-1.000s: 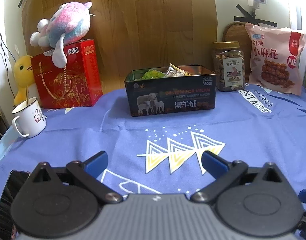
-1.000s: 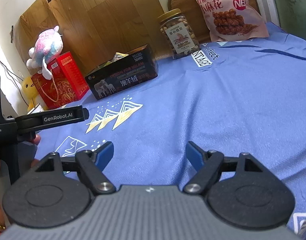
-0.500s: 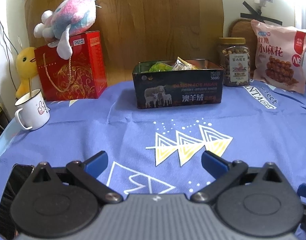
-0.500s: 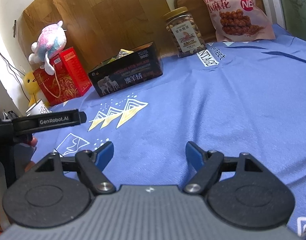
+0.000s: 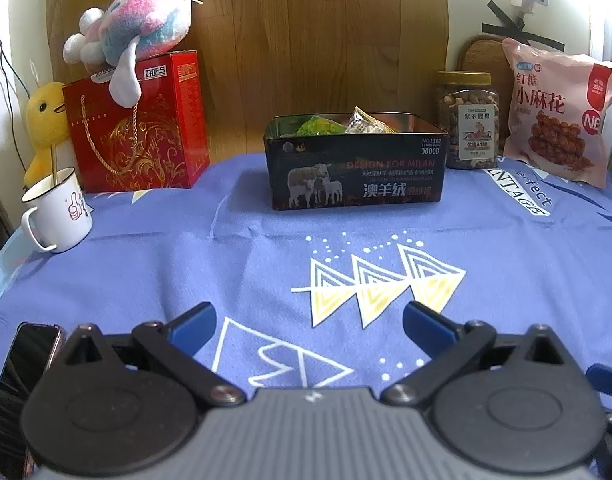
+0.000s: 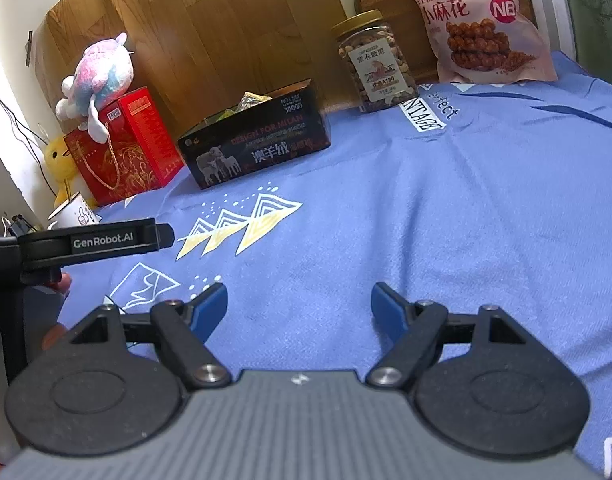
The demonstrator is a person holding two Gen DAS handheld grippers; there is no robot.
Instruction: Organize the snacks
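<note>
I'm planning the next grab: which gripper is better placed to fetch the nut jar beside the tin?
Probably right. The nut jar stands at the tin's right end, and the open right gripper faces that side; the open left gripper faces the tin.

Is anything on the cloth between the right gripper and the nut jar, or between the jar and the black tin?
Nothing visible: bare blue cloth lies between the open right gripper and the nut jar. The black tin stands just left of the jar, nothing between them.

A periwinkle tablecloth (image 5: 145, 264) is showing white-and-yellow triangles; a black tin (image 5: 356, 168) is bearing white sheep; a red gift box (image 5: 137, 140) is displaying gold scrollwork; a pink snack bag (image 5: 560, 112) is sitting alongside.
</note>
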